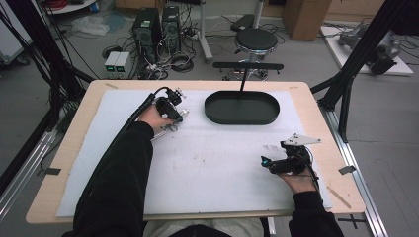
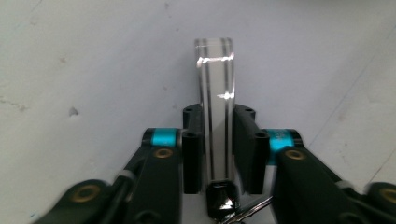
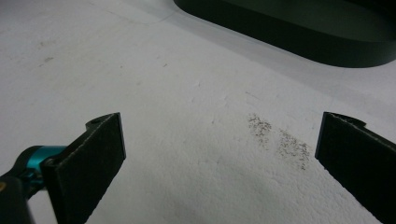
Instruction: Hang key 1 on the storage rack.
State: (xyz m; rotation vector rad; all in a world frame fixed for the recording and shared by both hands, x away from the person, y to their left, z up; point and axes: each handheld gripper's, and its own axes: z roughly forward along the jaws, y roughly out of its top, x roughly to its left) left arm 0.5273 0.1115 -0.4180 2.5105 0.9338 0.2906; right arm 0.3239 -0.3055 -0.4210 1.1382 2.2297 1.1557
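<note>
A clear plastic bar (image 2: 215, 79) stands between the black pads of my left gripper (image 2: 218, 119), and both pads press on its sides. The bar reaches past the fingertips over the white mat (image 2: 93, 70). In the high view my left gripper (image 1: 170, 112) sits at the mat's far left, left of a black oval tray (image 1: 240, 120). My right gripper (image 1: 265, 162) rests near the table's right front, pointing left. Its jaws (image 3: 219, 140) stand wide open with only bare mat between them.
The black tray's wall (image 3: 280, 42) lies ahead of the right gripper, with a dark smudge (image 3: 280, 140) on the mat before it. The white mat (image 1: 212, 163) covers most of the wooden table (image 1: 316, 103). A stool, computers and cables stand beyond the far edge.
</note>
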